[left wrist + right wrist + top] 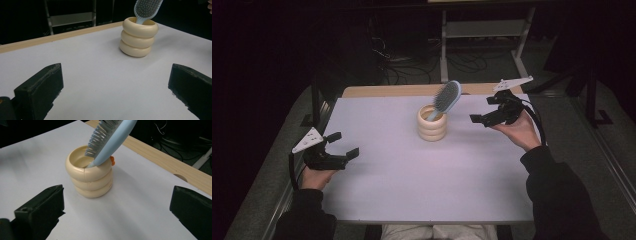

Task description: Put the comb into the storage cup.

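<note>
Leaning handle-down in the cup (pixel 432 123) mid-desk (pixel 412 175), brush (pixel 446 98) tilted head up toward the far right, both hand-held grippers, left (pixel 343 145) and right (pixel 482 111), open and empty, bare desk all round.

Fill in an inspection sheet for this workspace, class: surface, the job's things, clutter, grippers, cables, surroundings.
Surface: white table, wooden strip along its far edge.
Job's things: blue hairbrush stands handle-down, leaning, in a cream ringed holder.
Clutter: nothing seen.
Grippers: left gripper open, near the table's left edge; right gripper open, right of the holder; both hold nothing.
Cables: one trails from each gripper; more lie on the floor beyond.
Surroundings: dark room, metal shelf frame behind.
</note>
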